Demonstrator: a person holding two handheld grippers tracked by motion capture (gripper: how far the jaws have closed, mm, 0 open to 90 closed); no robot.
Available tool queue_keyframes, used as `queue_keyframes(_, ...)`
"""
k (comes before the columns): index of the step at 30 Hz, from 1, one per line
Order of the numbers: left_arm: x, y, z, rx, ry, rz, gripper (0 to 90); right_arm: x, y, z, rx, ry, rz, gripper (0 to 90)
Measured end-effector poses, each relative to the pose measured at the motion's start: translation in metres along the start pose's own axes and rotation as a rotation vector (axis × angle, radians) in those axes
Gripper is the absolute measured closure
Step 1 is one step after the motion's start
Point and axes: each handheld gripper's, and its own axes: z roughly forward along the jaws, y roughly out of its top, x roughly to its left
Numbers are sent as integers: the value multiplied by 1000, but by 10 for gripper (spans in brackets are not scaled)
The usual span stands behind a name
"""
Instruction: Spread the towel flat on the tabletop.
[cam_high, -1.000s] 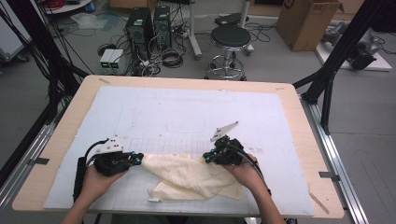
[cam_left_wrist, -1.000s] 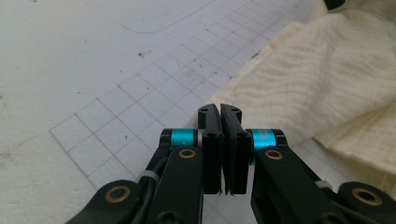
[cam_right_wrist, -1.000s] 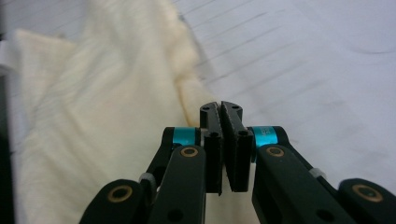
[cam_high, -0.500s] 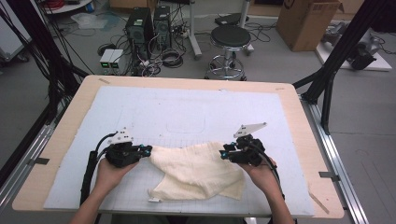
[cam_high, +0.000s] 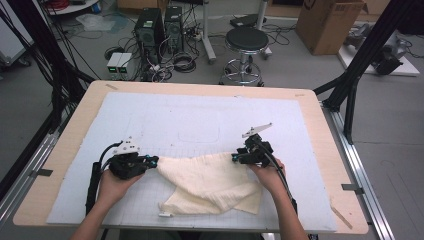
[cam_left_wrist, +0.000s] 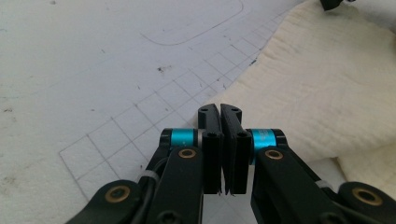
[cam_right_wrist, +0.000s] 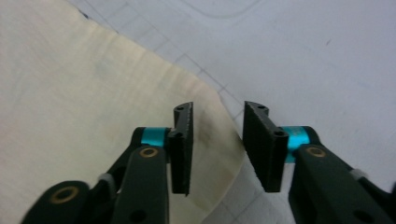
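Cloth (cam_high: 210, 182) lies spread on the near middle of the white mat (cam_high: 200, 120), wider than a second ago. Left gripper (cam_high: 150, 161) stays clamped at its left corner; right gripper (cam_high: 235, 159) has just parted its jaws, releasing the right corner.

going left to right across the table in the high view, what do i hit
left gripper → cloth → right gripper, all on the white mat
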Motion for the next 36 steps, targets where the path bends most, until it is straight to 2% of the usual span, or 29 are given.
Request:
queue_keyframes(2,0,0,1,0,2,-1,868,0,-1,2,21,-4,-8,783)
queue_keyframes(4,0,0,1,-2,-1,-3,868,1,-1,1,14,-10,-27,842)
queue_keyframes(6,1,1,1,-14,2,-19,868,3,1,-1,-8,-33,-52,854)
queue_keyframes(11,15,6,-2,-52,32,-64,868,8,8,-12,-94,-71,-61,861)
queue_keyframes(12,18,9,-2,-66,36,-81,868,8,10,-13,-107,-84,-67,861)
queue_keyframes(17,36,34,5,-93,92,-104,868,6,22,-16,-168,-135,-47,861)
queue_keyframes(21,55,60,16,-70,148,-99,869,-2,32,-15,-213,-162,-1,862)
queue_keyframes(24,69,77,30,-48,177,-97,869,-9,40,-12,-220,-173,16,863)
queue_keyframes(28,83,93,56,-8,200,-90,869,-20,49,-7,-221,-212,39,863)
queue_keyframes(30,88,101,68,5,203,-93,866,-26,51,-4,-203,-242,62,863)
queue_keyframes(31,89,104,73,6,211,-90,853,-30,51,-2,-194,-256,84,857)
queue_keyframes(32,88,106,77,2,232,-83,800,-33,51,-1,-195,-269,99,810)
queue_keyframes(33,86,107,80,-8,251,-85,690,-37,50,0,-201,-281,112,700)
queue_keyframes(34,85,106,81,-9,253,-93,603,-40,49,0,-201,-275,136,677)
queue_keyframes(36,84,104,80,3,211,-104,593,-45,46,-3,-210,-239,140,634)
